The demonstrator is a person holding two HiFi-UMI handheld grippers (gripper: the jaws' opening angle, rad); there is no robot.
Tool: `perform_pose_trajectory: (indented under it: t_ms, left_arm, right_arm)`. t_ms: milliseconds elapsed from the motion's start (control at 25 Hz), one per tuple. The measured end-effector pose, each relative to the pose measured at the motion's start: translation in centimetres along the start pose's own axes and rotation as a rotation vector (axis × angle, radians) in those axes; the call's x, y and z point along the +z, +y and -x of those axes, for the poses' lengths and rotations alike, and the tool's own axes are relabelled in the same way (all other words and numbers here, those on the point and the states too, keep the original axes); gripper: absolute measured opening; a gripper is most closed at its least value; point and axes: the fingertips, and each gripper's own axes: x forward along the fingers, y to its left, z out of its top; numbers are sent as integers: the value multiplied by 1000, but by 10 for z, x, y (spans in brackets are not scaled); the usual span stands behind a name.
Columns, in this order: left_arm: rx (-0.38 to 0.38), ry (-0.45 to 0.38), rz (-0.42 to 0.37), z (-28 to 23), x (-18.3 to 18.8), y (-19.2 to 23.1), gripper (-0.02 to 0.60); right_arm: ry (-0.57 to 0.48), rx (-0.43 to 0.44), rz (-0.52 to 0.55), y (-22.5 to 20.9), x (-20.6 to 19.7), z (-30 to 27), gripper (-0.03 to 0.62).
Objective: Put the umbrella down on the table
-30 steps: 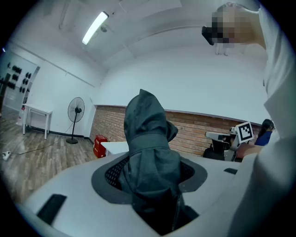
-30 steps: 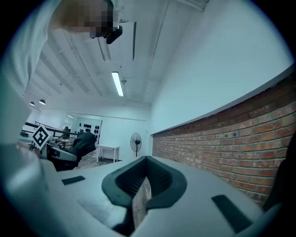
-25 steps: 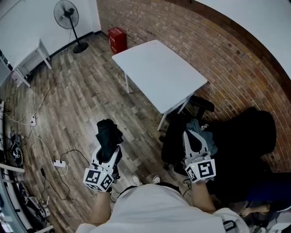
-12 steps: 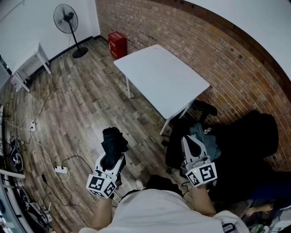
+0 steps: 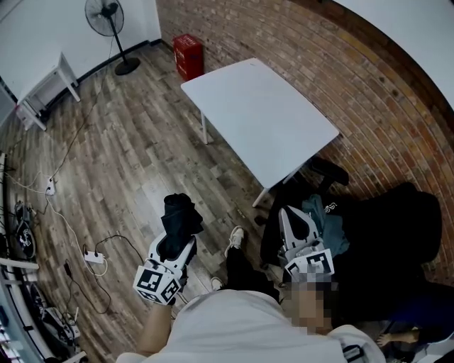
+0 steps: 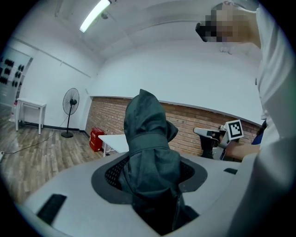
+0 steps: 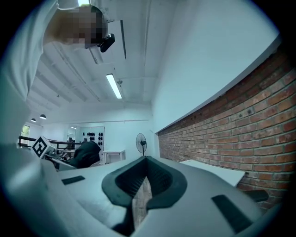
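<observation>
A folded dark umbrella [image 5: 179, 216] stands up out of my left gripper [image 5: 175, 239], which is shut on it over the wooden floor, short of the white table [image 5: 262, 113]. In the left gripper view the umbrella [image 6: 150, 139] fills the space between the jaws of the left gripper [image 6: 150, 173], and the table [image 6: 115, 141] shows behind it. My right gripper [image 5: 292, 211] is beside the table's near corner, its jaws together with nothing between them. In the right gripper view the right gripper [image 7: 145, 160] shows only floor through the thin slit below its tips.
Black bags and a chair with clothes [image 5: 383, 227] crowd the floor right of the right gripper, against the brick wall. A power strip with cables [image 5: 93, 257] lies at the left. A fan [image 5: 105, 15], a red box [image 5: 189, 53] and a small white bench [image 5: 46, 88] stand far off.
Both grippers have moved forward toward the table, the left one still carrying the umbrella. The person has stepped ahead; a shoe now shows between the grippers.
</observation>
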Motion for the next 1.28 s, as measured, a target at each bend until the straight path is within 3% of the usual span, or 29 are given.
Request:
perform_pose_trajectory:
  t_ms: [360,640,840,1280]
  left_arm:
    - [-60,22,-26,-150,54,34,242]
    - [-109,17,-57,-250,96,36,242]
    - [-131,34,-51,-290,106,37,242]
    - [-220,51,-55,-357,120,66,242]
  right_arm:
    - [-13,-6,-23,-107,-1,-121,18]
    - [-21,-31,-36,-189,8,-179,18]
    - [-5,-14,-53,-206,6,-200,19]
    - [-7,-82,-45,-232,14,-248,19]
